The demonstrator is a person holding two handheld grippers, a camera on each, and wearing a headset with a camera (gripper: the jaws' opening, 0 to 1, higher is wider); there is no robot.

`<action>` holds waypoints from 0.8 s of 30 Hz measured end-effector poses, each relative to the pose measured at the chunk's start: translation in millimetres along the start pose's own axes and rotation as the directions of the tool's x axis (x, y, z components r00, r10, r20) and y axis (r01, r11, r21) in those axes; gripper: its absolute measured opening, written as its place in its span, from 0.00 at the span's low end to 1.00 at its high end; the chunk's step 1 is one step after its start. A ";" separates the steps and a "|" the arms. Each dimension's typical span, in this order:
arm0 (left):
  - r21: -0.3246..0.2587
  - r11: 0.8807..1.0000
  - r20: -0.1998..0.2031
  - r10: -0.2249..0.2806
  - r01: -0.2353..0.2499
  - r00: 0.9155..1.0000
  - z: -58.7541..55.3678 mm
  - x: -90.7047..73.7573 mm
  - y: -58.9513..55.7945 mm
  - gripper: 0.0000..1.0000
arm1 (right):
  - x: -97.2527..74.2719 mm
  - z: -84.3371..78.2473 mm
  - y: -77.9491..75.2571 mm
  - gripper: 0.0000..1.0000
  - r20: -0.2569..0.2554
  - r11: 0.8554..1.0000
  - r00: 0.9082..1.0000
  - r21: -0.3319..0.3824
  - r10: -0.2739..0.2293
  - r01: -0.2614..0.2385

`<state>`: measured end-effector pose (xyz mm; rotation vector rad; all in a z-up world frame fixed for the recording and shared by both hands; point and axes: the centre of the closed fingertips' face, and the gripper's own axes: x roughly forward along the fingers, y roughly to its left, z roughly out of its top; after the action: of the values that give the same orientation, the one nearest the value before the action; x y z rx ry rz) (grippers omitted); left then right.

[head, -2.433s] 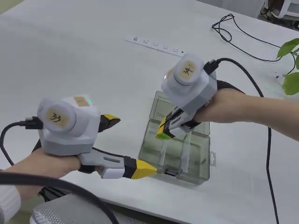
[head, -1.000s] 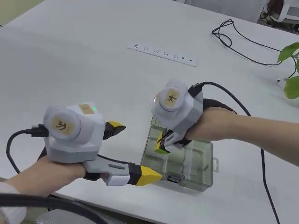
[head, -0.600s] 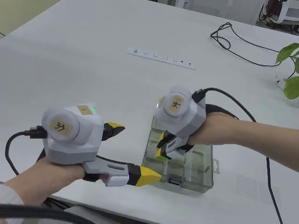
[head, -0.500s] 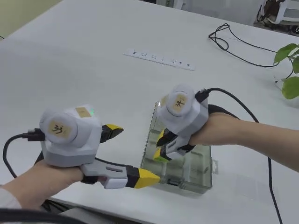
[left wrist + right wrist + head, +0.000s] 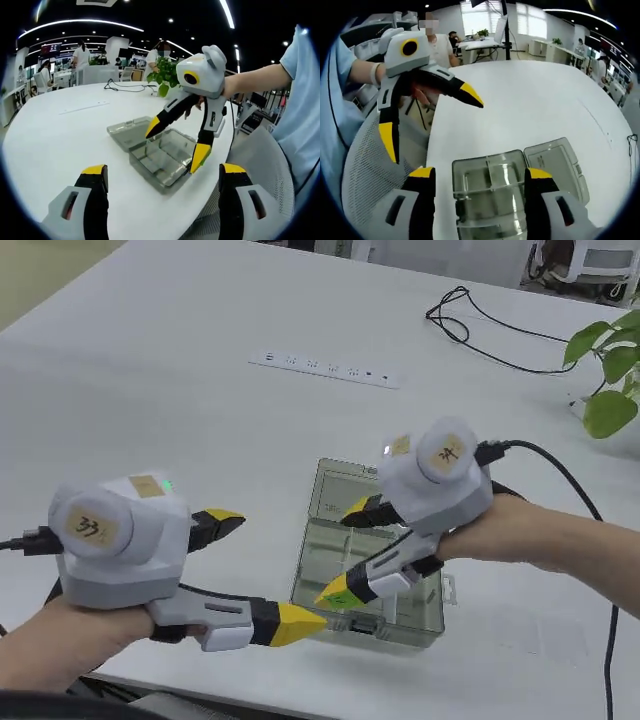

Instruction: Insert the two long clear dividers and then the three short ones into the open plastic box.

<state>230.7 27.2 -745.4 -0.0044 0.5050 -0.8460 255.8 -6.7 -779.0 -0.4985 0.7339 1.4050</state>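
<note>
Head view: plastic box [image 5: 408, 626] has its lid lying toward the far side; left gripper [image 5: 280, 568] and right gripper [image 5: 333, 558] jaws spread.

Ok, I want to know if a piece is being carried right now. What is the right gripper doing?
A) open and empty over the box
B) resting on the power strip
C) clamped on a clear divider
A: the right gripper has its jaws spread wide with nothing between them, and it hangs over the open box.
</note>
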 end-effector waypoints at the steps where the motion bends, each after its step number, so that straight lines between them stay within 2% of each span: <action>1: 0.003 1.000 -0.002 0.002 -0.002 1.000 0.4 -0.5 0.3 0.94 | -2.3 -2.7 0.4 0.76 0.004 1.000 1.000 0.014 -0.006 0.006; 3: 0.005 1.000 -0.003 0.004 -0.004 1.000 1.4 -1.2 0.8 0.94 | -6.1 -7.0 2.4 0.78 0.018 1.000 1.000 0.015 -0.012 0.011; 7: 0.016 1.000 -0.012 0.006 -0.006 1.000 2.5 -1.3 1.3 0.94 | -13.2 -16.0 4.9 0.91 0.037 0.999 0.999 0.036 -0.027 0.026; 9: 0.014 1.000 -0.007 0.013 -0.013 1.000 5.0 -1.8 3.1 0.94 | -16.6 -13.2 6.9 0.97 0.083 0.996 0.996 0.082 -0.030 0.023; 11: 0.007 1.000 0.002 0.016 -0.016 1.000 8.8 -1.5 4.2 0.94 | -22.2 -14.1 5.5 0.99 0.111 0.995 0.993 0.095 -0.046 0.035; 15: 0.012 1.000 -0.006 0.022 -0.022 1.000 9.1 2.1 6.7 0.94 | -28.4 -23.3 1.6 1.00 0.136 0.987 0.987 0.151 -0.080 0.059; 20: 0.015 1.000 -0.012 0.018 -0.018 1.000 9.8 5.0 7.1 0.94 | -39.1 -33.5 -3.2 1.00 0.142 0.980 0.983 0.177 -0.119 0.093; 24: 0.015 1.000 -0.011 0.015 -0.015 1.000 11.7 6.8 5.6 0.94 | -56.3 -42.5 -8.6 1.00 0.159 0.973 0.975 0.195 -0.153 0.121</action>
<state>243.5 23.9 -739.1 0.0181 0.5083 -0.8352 257.0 -76.9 -768.9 -0.2730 0.6681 1.2201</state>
